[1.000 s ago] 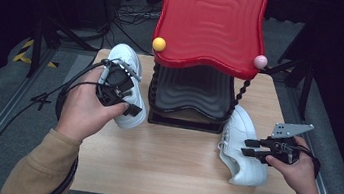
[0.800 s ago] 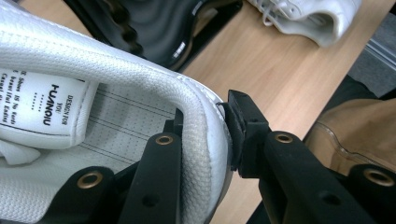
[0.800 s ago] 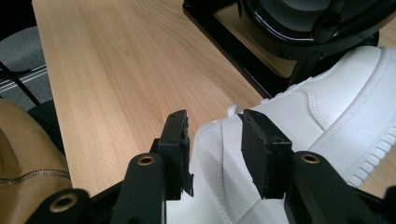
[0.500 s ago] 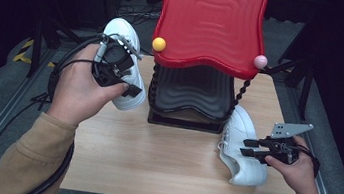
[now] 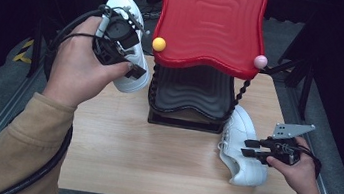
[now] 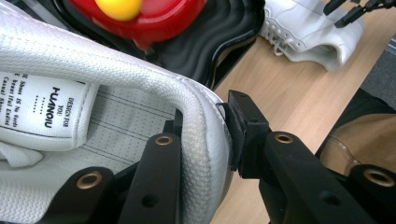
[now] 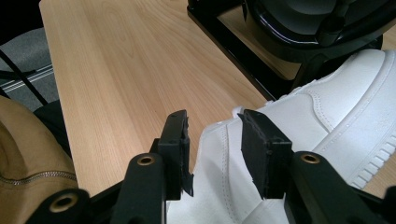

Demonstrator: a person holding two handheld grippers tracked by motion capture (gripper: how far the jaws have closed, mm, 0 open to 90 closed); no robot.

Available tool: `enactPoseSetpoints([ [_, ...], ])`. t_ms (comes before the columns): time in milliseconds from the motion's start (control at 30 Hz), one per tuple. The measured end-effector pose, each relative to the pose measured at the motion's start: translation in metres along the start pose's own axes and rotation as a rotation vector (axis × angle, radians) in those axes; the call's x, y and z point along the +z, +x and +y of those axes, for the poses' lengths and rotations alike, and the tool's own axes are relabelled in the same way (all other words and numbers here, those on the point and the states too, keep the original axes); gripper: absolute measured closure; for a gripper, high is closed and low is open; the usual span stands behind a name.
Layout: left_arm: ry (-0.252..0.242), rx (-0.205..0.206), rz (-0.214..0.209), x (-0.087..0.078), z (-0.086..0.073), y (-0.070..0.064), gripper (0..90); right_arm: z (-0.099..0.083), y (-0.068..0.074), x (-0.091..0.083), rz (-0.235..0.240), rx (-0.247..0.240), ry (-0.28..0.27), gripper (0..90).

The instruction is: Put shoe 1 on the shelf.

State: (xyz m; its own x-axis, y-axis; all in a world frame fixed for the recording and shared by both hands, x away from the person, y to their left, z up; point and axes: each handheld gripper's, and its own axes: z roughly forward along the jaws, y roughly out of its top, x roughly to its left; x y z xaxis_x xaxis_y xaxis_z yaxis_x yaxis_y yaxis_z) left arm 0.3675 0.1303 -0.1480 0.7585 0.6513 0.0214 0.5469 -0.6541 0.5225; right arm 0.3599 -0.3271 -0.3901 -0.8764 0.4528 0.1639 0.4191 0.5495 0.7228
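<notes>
In the high view, your left gripper [image 5: 133, 69] held a white shoe [image 5: 129, 46] by its heel collar, lifted off the table [image 5: 151, 165] and beside the yellow ball [image 5: 159, 44] on the rack's red top tray [image 5: 210, 24]. Ahead of your right gripper [image 5: 249, 147] lay the second shoe [image 5: 241, 146], on its side on the pale wood, just beside the rack's black lower tray [image 5: 194, 87]. I judged the step to be loading the lifted shoe onto the rack; the next move called for carrying it over a tray and setting it down level before letting go.

In the left gripper view, your left gripper [image 6: 205, 140] was clamped on the shoe [image 6: 93, 74]: one jaw inside on the perforated lining, the other outside on the smooth white upper, the padded mesh collar pinched between them. A printed tongue label [image 6: 44, 109] sat to the left. Beyond the jaws were the glossy red tray [image 6: 154, 18], the ribbed black tray [image 6: 215, 37] and, farther off, the second shoe [image 6: 310, 30].

In the right gripper view, your right gripper [image 7: 215, 140] stood parted, its jaws astride the stitched edge of the second shoe [image 7: 299, 140] without pinching it. The leather looked smooth and matt, the table [image 7: 126, 60] a light wood grain, the black tray [image 7: 303, 23] shiny.
</notes>
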Motion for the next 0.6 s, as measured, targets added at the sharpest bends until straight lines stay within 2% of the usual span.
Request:
enactPoseSetpoints([
  [333,-0.021,0.061,0.045,-0.02,0.026,0.0,75.1,-0.002,0.002,-0.005,-0.002,0.006,-0.007,62.0],
  [600,-0.023,0.11,0.052,-0.027,0.051,-0.004,75.1,-0.005,0.004,-0.011,-0.011,0.013,-0.013,62.0],
])
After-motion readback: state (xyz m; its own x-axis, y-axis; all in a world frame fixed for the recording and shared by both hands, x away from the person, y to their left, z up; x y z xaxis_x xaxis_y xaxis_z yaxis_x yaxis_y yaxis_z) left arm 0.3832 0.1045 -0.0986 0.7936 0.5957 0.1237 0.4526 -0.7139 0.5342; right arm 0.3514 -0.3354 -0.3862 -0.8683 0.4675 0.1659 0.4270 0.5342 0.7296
